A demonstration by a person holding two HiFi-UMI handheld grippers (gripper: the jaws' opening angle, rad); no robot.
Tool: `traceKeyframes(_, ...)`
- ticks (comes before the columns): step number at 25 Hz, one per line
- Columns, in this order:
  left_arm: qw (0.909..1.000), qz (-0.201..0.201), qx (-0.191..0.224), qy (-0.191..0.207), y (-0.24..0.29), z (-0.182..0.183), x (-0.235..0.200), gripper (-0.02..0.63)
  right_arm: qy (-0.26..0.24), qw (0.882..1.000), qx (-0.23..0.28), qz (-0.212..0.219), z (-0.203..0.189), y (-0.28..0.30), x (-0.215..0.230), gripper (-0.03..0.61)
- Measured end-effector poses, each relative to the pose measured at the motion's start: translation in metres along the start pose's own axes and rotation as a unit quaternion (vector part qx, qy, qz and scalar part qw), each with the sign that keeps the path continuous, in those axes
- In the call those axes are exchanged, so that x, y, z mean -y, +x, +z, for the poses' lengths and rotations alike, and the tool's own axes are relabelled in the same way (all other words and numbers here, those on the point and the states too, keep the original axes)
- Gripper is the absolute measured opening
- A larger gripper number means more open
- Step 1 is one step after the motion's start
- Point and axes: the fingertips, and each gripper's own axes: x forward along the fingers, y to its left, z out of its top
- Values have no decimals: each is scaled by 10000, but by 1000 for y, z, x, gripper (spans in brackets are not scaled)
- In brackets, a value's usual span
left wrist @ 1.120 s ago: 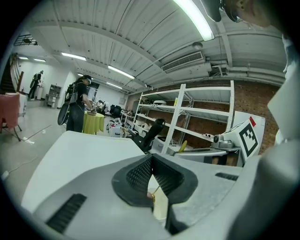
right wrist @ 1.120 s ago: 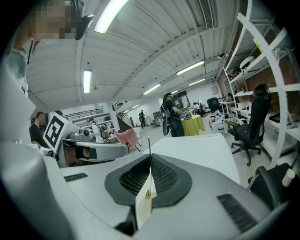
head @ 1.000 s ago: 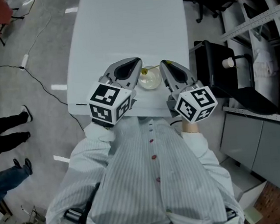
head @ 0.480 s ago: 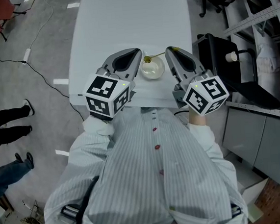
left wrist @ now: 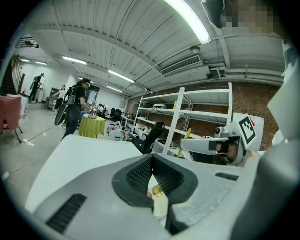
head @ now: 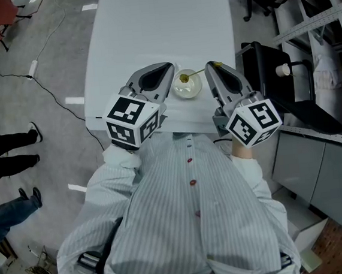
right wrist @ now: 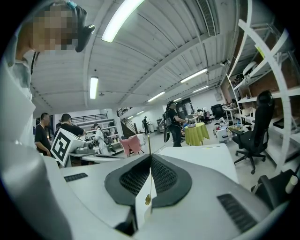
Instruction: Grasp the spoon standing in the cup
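A small clear cup (head: 192,90) stands near the front edge of the white table (head: 148,27). The yellow spoon (head: 184,78) rests in it, its thin handle leaning right to my right gripper (head: 207,66). In the right gripper view that gripper (right wrist: 150,157) is shut, with the spoon (right wrist: 149,149) handle running up between its pads and poking past the tips. My left gripper (head: 170,68) lies just left of the cup. Its jaws (left wrist: 152,161) meet with nothing clamped; the cup (left wrist: 160,206) and the spoon (left wrist: 157,191) bowl show behind them.
A black chair and cabinet (head: 268,82) stand right of the table, with metal shelving (head: 316,23) beyond. A cable (head: 40,86) trails over the floor at left, near a person's legs (head: 5,161). More people stand far off in the gripper views.
The view has shifted a little. The spoon's handle now leans right into the right gripper's tip; a second ago only its yellow end showed at the cup's left rim.
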Motion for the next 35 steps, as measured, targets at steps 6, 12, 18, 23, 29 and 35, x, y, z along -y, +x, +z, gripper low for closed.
traceKeyframes(6,9998,-111,-43,141,2,1,4,8,10,10000,90,13,5,-1,-1,14)
traceKeyframes(12,9991,-280,10,331,3,7,10,8,-3,9999,131,-44,10,-4,1,12)
traceKeyframes(18,9985,-409,118,333,-6,12,10,8,-3,9998,203,60,18,-7,-5,12)
traceKeyframes(23,9981,-474,72,383,-17,11,6,8,-54,9996,251,112,26,-12,-10,12)
traceKeyframes(29,9972,-530,-98,524,-26,8,1,8,-115,9995,210,205,30,-15,-18,12)
traceKeyframes(35,9962,-603,-158,600,-31,7,0,8,-128,9994,163,271,30,-14,-25,12)
